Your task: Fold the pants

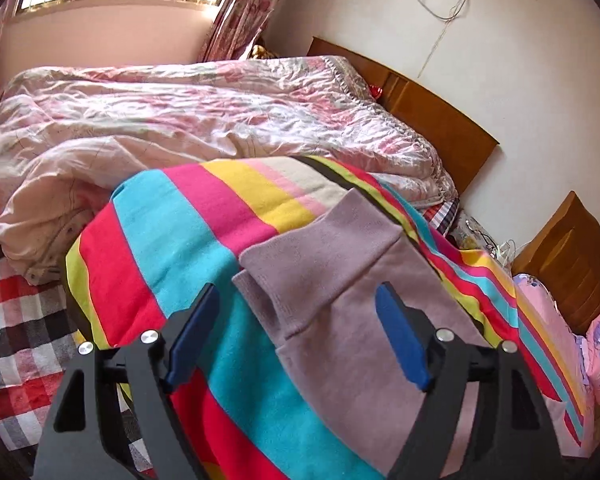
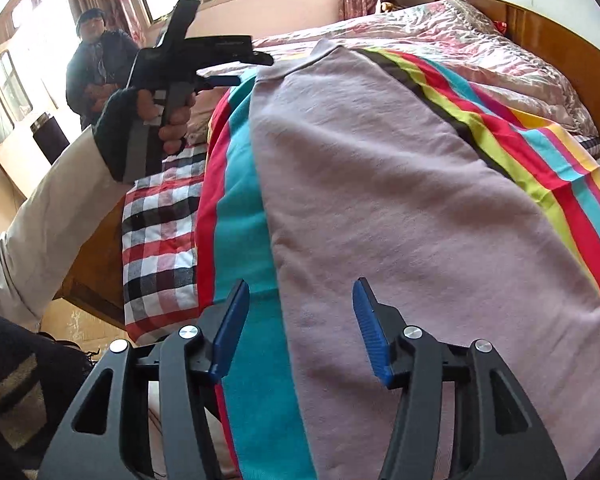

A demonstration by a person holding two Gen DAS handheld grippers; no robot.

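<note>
We see a bed [image 1: 440,120] with a wooden headboard. On it lie a rumpled pink floral quilt [image 1: 172,112], a checked sheet [image 2: 160,240] and a striped blanket [image 1: 172,240]; the mauve pants [image 2: 380,200] lie flat on that blanket.

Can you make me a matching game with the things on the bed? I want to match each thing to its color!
Things:
1. pants
2. blanket under the pants
3. bed sheet
4. fingers of the right gripper

Colors:
A. blue
B. rainbow stripes
C. dusty pink-purple
D. red, black and white checks

Pairs: 1-C, 2-B, 3-D, 4-A
</note>
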